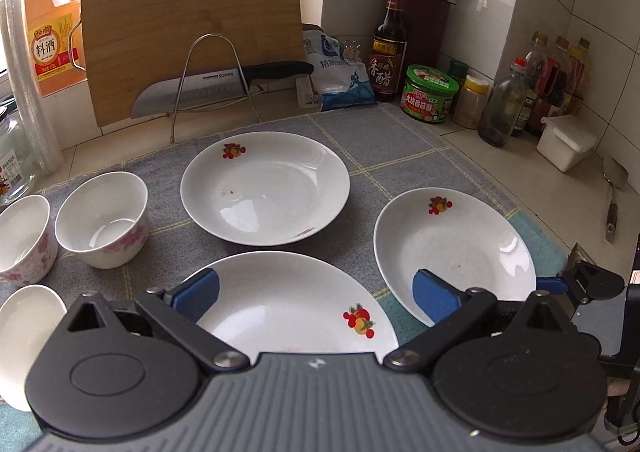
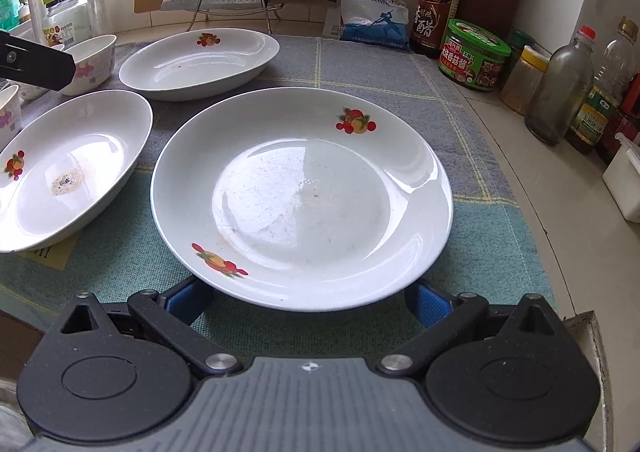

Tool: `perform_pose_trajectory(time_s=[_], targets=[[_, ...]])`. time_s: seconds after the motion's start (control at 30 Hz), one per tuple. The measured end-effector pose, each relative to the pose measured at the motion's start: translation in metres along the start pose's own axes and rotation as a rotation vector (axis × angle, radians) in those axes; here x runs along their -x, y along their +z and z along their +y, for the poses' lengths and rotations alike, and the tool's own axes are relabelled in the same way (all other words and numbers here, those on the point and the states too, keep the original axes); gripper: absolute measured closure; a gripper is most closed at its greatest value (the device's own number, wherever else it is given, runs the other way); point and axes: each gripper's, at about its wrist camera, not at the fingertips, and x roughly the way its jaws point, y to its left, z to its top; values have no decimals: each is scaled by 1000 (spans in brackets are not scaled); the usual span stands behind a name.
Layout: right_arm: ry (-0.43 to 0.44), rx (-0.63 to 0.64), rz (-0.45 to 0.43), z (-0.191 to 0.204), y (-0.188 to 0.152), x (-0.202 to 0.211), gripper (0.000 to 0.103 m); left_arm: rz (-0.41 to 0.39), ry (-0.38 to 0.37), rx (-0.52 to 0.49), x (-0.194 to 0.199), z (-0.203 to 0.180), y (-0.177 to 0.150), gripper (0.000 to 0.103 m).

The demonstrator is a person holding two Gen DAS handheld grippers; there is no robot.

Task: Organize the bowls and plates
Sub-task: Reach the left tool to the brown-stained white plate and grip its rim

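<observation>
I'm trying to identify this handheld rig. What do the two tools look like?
Both look alike. The left tool and right tool each have a grey ribbed body with a small white centre mark, two round black housings, black linkage arms on silver pivot pins, and blue ribbed finger pads. No cables or sleeves are clearly visible.
</observation>
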Motion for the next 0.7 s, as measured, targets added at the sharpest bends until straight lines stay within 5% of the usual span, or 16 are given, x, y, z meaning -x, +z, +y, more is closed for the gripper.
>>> perform_pose_trajectory(time_s=[0.7], targets=[[156, 100, -121, -27, -11, -5, 0, 99, -178, -220, -82, -58, 64, 5]])
